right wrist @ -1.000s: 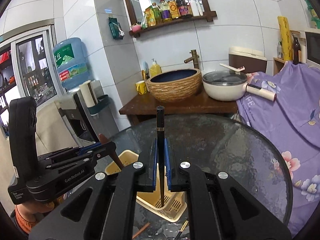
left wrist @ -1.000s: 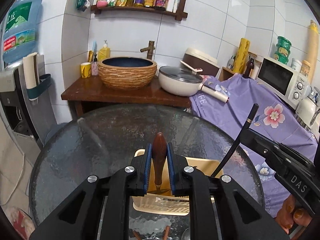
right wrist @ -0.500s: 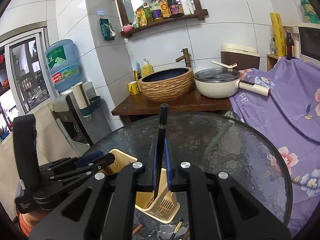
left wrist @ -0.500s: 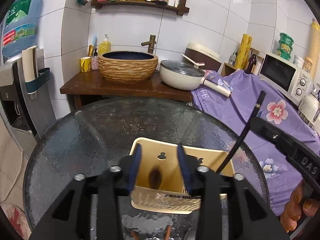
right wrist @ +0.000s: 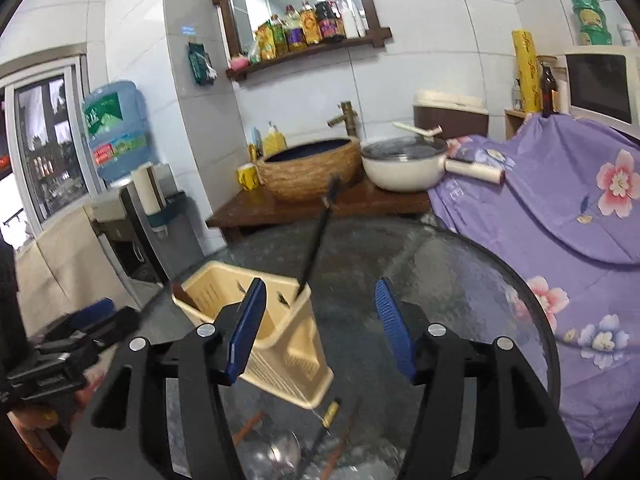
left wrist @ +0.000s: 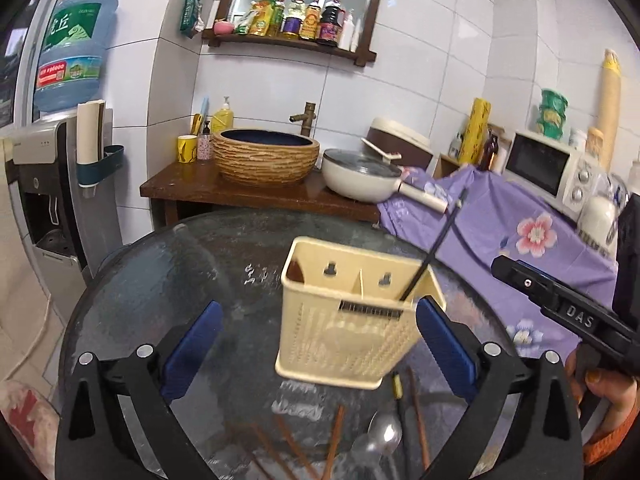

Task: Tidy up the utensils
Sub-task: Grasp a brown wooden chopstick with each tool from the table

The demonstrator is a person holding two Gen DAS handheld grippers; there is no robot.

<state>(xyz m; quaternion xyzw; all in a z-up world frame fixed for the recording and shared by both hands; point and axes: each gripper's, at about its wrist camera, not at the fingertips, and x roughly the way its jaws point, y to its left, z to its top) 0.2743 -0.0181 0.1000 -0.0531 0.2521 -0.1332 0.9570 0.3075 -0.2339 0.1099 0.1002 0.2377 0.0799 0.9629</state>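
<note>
- Both jaw sets are opening with nothing between the pads: left hand-held gripper (left wrist: 316,350), right hand-held gripper (right wrist: 320,328).
- The cream utensil basket (left wrist: 344,336) stands just ahead of both; a black chopstick (right wrist: 316,236) leans in it and could tip out.
- Loose chopsticks (left wrist: 332,440) on the glass worktop (left wrist: 160,280) below may roll.
- Readable: "DAS" (left wrist: 580,319).

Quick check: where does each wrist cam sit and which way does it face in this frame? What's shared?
Left wrist: on the left gripper, looking forward and down over the utensil caddy on the glass table; jaws opening, nothing between the pads; the right gripper and a hand show at right.
Right wrist: on the right gripper, same heading, caddy lower left; jaws opening, empty; left gripper at left edge.
Shared: caddy, black chopstick, table, basin.
</note>
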